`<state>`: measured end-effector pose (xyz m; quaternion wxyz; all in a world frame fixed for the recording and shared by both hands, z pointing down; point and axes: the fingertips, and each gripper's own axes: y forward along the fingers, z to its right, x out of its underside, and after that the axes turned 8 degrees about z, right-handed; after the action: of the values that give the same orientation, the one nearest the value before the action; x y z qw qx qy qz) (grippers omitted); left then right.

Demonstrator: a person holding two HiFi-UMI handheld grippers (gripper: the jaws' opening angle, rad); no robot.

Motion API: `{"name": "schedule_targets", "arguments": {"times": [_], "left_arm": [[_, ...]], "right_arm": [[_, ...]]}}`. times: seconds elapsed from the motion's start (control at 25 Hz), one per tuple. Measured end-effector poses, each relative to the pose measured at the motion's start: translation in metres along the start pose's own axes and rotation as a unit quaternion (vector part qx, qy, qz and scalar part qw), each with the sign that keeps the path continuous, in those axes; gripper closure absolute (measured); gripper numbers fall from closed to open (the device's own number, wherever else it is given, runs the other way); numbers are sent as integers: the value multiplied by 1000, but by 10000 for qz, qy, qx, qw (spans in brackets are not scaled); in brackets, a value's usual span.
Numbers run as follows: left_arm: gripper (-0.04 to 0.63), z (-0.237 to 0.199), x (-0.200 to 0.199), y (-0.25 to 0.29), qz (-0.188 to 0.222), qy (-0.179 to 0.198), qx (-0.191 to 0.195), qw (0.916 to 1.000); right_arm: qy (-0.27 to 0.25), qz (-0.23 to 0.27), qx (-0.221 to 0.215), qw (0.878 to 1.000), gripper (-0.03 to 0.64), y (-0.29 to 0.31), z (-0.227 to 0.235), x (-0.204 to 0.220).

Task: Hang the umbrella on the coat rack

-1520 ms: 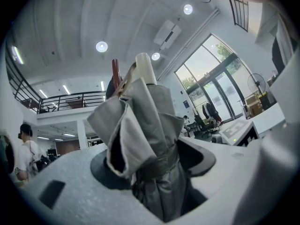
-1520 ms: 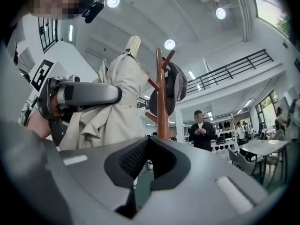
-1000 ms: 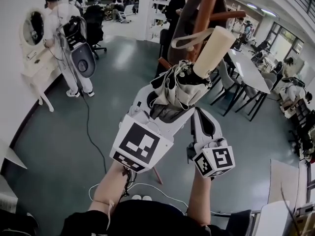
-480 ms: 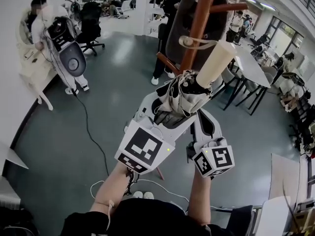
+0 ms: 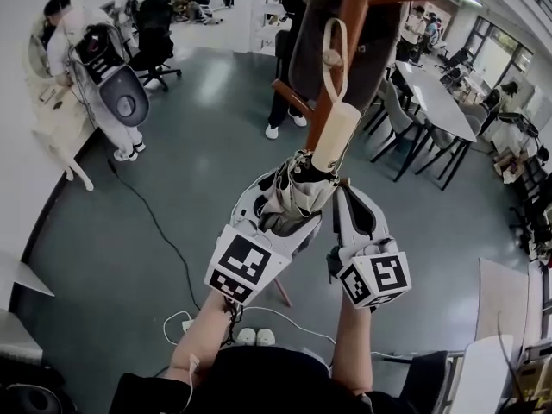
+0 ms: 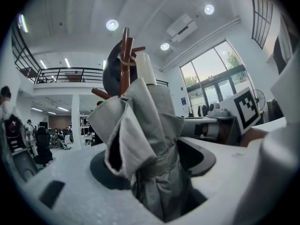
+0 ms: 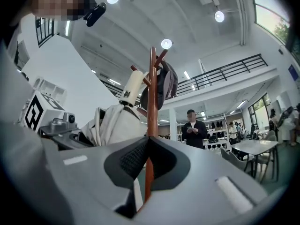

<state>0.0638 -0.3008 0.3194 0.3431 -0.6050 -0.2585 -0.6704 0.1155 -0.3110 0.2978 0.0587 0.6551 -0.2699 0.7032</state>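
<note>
The left gripper (image 5: 269, 212) is clamped on the folded umbrella (image 5: 296, 188). Its jaws stand wide, one on each side of the bundled grey canopy, just below the tie band. The umbrella's long axis runs from this gripper up and away towards the coat rack (image 5: 349, 24), with the pale handle (image 5: 335, 134) leading and the canopy end nearest the person. The handle lies close beside the rack's brown pole. The wrist strap (image 5: 330, 54) runs up from the handle along the pole; whether it sits over a peg cannot be confirmed. The right gripper (image 5: 352, 216) is just beside the umbrella, its jaw tips together, holding nothing.
</note>
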Motion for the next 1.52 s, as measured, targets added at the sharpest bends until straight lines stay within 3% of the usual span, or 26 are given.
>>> {"name": "schedule_targets", "arguments": {"times": [0.32, 0.56, 0.92, 1.2, 1.52], "left_arm": [[293, -7, 18, -10, 32, -192, -150, 9997], [286, 4, 37, -31, 26, -131, -143, 9998], [284, 5, 25, -35, -190, -49, -97, 9998], [278, 3, 36, -32, -111, -165, -186, 9996], [289, 8, 33, -43, -703, -236, -110, 9972]], "right_arm": [[18, -84, 52, 9999, 609, -2, 2, 12], [-28, -86, -3, 10000, 608, -16, -15, 22], [-7, -89, 12, 10000, 607, -5, -6, 5], [5, -119, -58, 9999, 607, -10, -18, 21], [25, -111, -63, 9999, 607, -9, -18, 23]]}}
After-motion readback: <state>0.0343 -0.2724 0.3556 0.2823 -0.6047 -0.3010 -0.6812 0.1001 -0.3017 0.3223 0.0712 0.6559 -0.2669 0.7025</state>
